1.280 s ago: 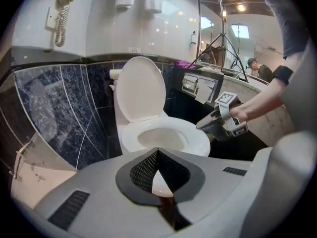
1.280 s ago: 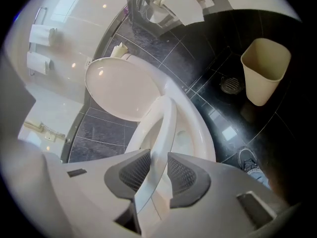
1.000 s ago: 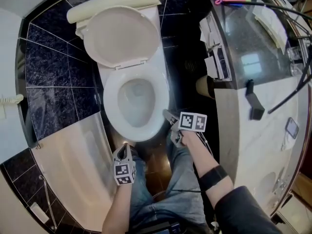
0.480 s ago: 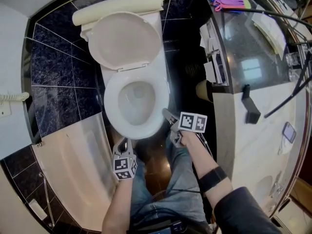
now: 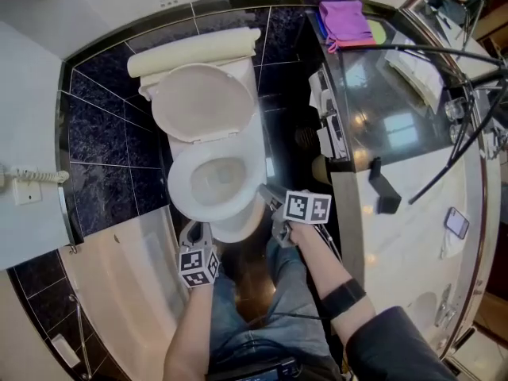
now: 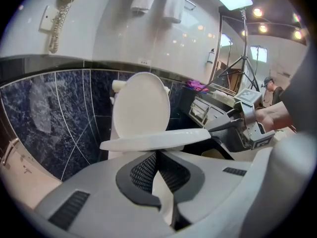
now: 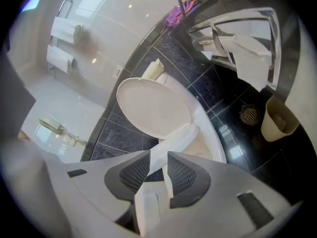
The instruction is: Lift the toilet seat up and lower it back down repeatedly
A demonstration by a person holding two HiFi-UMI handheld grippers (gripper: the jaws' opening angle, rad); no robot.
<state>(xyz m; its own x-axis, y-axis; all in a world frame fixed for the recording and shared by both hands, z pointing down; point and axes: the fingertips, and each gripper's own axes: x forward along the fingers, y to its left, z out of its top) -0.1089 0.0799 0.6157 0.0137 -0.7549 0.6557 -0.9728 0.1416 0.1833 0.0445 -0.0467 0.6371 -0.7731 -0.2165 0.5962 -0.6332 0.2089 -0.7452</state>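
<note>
White plastic toilet seat [image 7: 178, 138] is seen running as a tilted strip between the jaws of the right gripper [image 7: 159, 157]. These jaws are closing on its side rim, and the gap between the dark ribbed pads [image 7: 134, 171] is filled by it. Beyond the jaw tips the oval white toilet lid [image 7: 153, 105] is stood upright against the cistern. To the right of the jaws, well apart, a beige plastic waste bin [image 7: 277, 118] is set on the dark glossy floor.

From the left gripper [image 6: 156, 155] the seat [image 6: 153, 139] is viewed edge-on as a flat slab just above the jaw tips, with the lid [image 6: 141, 103] behind it. The tips of these jaws are drawn together and nothing is clamped; only white is glimpsed through the slit below them. The right gripper [image 6: 214, 129] is seen at the slab's right end.
</note>
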